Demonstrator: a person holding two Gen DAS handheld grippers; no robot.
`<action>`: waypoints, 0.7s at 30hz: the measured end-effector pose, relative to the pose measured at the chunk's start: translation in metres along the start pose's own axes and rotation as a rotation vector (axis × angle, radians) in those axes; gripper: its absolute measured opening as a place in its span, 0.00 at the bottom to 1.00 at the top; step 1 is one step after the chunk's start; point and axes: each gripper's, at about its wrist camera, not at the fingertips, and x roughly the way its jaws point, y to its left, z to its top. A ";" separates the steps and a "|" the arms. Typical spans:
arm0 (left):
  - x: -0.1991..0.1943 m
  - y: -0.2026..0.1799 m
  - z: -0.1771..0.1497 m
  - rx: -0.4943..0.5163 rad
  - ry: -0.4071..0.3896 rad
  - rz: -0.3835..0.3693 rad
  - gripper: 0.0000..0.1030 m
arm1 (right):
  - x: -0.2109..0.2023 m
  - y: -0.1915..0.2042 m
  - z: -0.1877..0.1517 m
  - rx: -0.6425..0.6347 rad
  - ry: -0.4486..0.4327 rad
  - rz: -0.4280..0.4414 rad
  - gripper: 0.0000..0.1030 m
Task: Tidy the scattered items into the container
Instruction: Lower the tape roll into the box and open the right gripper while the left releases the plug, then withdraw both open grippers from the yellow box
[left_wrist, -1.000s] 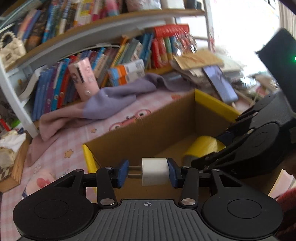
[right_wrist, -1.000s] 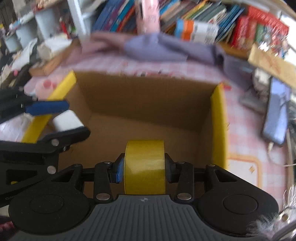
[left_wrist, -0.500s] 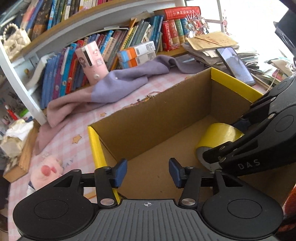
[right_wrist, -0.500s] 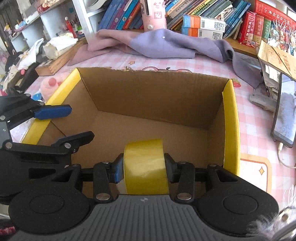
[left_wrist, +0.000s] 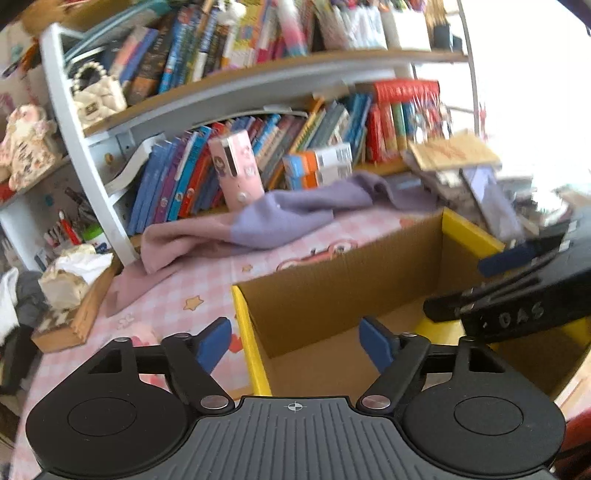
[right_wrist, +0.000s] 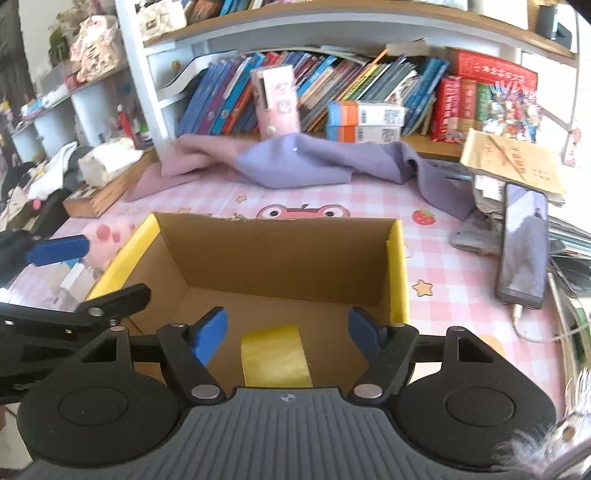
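An open cardboard box (right_wrist: 280, 254) with yellow-taped rims stands on the pink checked table; it also shows in the left wrist view (left_wrist: 332, 280). A yellow tape roll (right_wrist: 275, 356) lies on the box floor, free between my right gripper's (right_wrist: 288, 332) open blue pads. My left gripper (left_wrist: 295, 345) is open and empty over the box's left rim. The right gripper shows in the left wrist view (left_wrist: 517, 280) above the box. The small white roll is not in sight.
A purple and pink cloth (right_wrist: 314, 162) lies behind the box before a bookshelf (left_wrist: 258, 147). A phone (right_wrist: 524, 240) and papers (right_wrist: 509, 158) sit to the right. A pink plush (right_wrist: 107, 236) and a small white item (right_wrist: 74, 275) lie left of the box.
The left gripper opened and let go of the small white roll, then rose. The right gripper opened and released the yellow tape roll into the box and drew back.
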 end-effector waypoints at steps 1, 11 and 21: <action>-0.003 0.000 -0.001 -0.011 -0.009 -0.012 0.79 | -0.003 0.001 -0.001 0.005 -0.010 -0.006 0.69; -0.037 0.012 -0.015 0.006 -0.074 -0.088 0.79 | -0.045 0.030 -0.017 0.025 -0.086 -0.090 0.70; -0.080 0.031 -0.047 0.017 -0.129 -0.154 0.80 | -0.088 0.076 -0.051 0.062 -0.150 -0.195 0.70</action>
